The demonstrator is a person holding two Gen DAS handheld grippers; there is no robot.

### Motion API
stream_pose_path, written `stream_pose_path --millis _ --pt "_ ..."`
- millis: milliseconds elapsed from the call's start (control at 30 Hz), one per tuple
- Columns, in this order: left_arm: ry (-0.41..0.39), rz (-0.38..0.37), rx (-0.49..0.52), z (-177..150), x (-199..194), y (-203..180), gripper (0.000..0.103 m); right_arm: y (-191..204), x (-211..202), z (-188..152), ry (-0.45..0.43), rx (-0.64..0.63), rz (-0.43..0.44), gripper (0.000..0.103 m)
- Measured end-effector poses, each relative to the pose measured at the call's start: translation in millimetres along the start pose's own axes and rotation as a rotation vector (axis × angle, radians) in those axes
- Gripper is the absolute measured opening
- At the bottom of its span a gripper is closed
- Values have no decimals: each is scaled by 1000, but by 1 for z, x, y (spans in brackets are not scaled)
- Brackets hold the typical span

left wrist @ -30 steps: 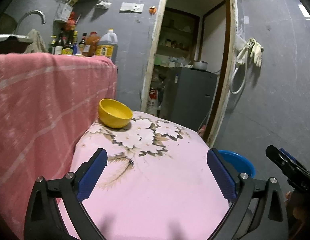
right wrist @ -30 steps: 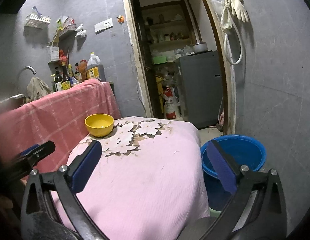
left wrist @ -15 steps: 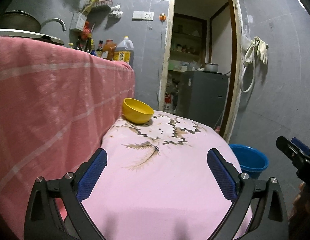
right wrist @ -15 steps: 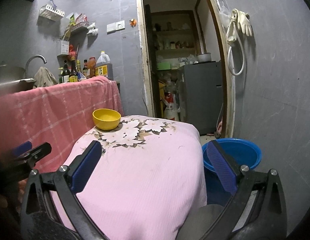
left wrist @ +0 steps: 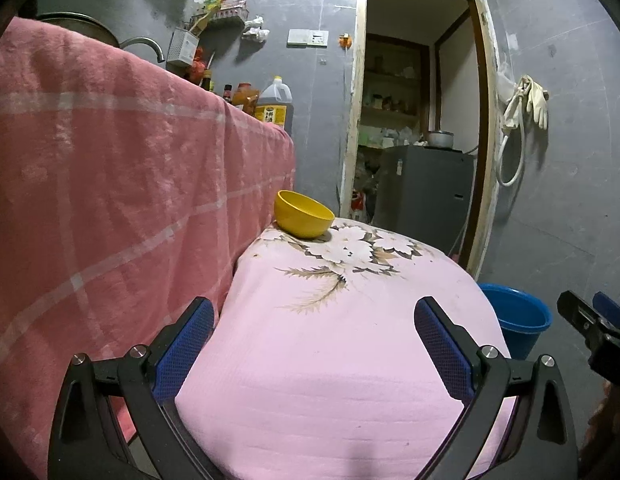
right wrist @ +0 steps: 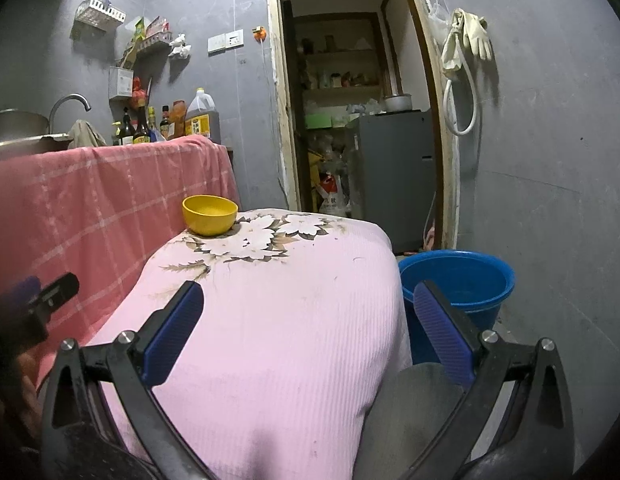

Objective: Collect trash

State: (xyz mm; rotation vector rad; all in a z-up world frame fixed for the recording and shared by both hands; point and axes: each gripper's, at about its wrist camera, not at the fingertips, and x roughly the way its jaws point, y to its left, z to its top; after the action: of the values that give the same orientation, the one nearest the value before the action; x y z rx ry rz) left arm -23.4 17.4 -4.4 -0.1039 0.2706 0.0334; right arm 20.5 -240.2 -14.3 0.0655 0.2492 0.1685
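Note:
A yellow bowl (left wrist: 303,215) (right wrist: 209,215) sits at the far end of a small table under a pink flowered cloth (left wrist: 350,320) (right wrist: 278,300). I cannot see inside the bowl from the left wrist view; from the right it looks empty. A blue bucket (right wrist: 458,280) (left wrist: 520,320) stands on the floor to the table's right. My left gripper (left wrist: 314,344) is open near the table's front edge, nothing between its fingers. My right gripper (right wrist: 308,332) is open too, over the table's front right. No loose trash shows on the cloth.
A counter draped in red checked cloth (left wrist: 110,184) (right wrist: 90,208) runs along the left, with bottles (right wrist: 150,126), an oil jug (left wrist: 275,106) and a tap (right wrist: 68,106). A doorway (right wrist: 350,112) ahead shows a grey fridge (left wrist: 426,188). Gloves and a hose (right wrist: 466,52) hang on the right wall.
Both grippers have drawn back and sunk lower, so the table looks farther and the red cloth fills more of the left view. Both stay open and empty.

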Motion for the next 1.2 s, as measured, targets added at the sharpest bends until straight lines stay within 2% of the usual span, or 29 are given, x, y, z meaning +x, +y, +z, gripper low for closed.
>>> stream_pose_path --millis 233,1200 --pt "3 17 -9 -8 -3 1 98 -2 -3 -2 -12 5 -14 103" --pt "4 -2 44 -12 1 -3 98 -6 -3 -5 5 23 -20 103"
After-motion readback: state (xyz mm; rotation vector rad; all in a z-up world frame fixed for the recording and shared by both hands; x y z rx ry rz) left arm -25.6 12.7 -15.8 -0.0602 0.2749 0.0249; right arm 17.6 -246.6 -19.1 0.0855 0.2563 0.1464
